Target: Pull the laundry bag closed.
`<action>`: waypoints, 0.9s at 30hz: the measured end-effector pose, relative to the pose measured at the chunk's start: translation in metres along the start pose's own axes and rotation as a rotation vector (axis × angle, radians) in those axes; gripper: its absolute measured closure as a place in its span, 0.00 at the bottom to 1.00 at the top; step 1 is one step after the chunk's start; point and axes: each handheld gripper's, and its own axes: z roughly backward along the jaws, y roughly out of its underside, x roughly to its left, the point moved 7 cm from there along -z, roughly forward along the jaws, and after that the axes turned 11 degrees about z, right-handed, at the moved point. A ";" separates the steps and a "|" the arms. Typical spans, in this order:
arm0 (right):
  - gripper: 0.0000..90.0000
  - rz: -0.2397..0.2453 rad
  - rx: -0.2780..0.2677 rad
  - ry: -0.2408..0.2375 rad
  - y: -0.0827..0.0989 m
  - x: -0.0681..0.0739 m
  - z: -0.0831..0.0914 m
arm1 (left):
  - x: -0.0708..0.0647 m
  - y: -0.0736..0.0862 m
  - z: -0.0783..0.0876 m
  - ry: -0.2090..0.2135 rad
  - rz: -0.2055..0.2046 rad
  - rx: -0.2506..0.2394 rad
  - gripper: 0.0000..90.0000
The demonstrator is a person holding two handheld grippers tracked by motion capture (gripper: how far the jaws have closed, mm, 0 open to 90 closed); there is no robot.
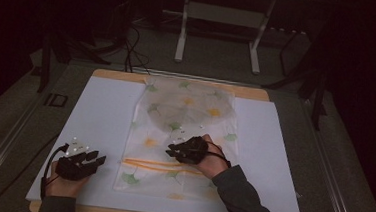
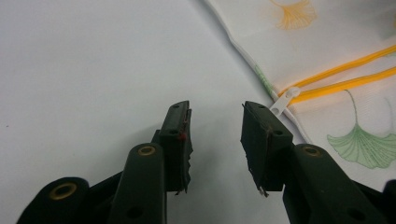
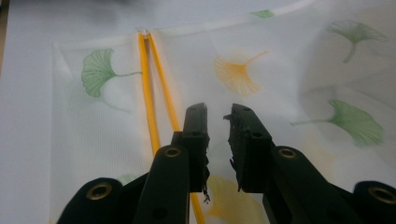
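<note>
A white mesh bag [image 1: 146, 133] printed with green and orange ginkgo leaves lies flat on the white sheet [image 1: 100, 115]. A yellow zipper [image 1: 162, 165] runs across its near end. A round greyish bulge [image 1: 191, 106] shows inside its far half. My left gripper [image 1: 99, 157] rests on the sheet left of the bag, open and holding nothing. In the left gripper view its tips [image 2: 215, 109] sit just short of the white zipper pull [image 2: 284, 100] at the bag's edge. My right gripper [image 1: 170, 151] hovers over the bag's middle, pointing left, open with a narrow empty gap [image 3: 218, 112] beside the zipper [image 3: 149, 93].
The white sheet covers a wooden tabletop [image 1: 113, 74] whose edge shows at the back and front. Beyond the table stand a white metal frame [image 1: 181, 30] and cables on a dark floor. Bare sheet lies on either side of the bag.
</note>
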 end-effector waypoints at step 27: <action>0.86 0.036 -0.028 -0.117 -0.055 0.022 -0.068 | 0.009 -0.002 0.012 -0.034 0.021 -0.045 0.69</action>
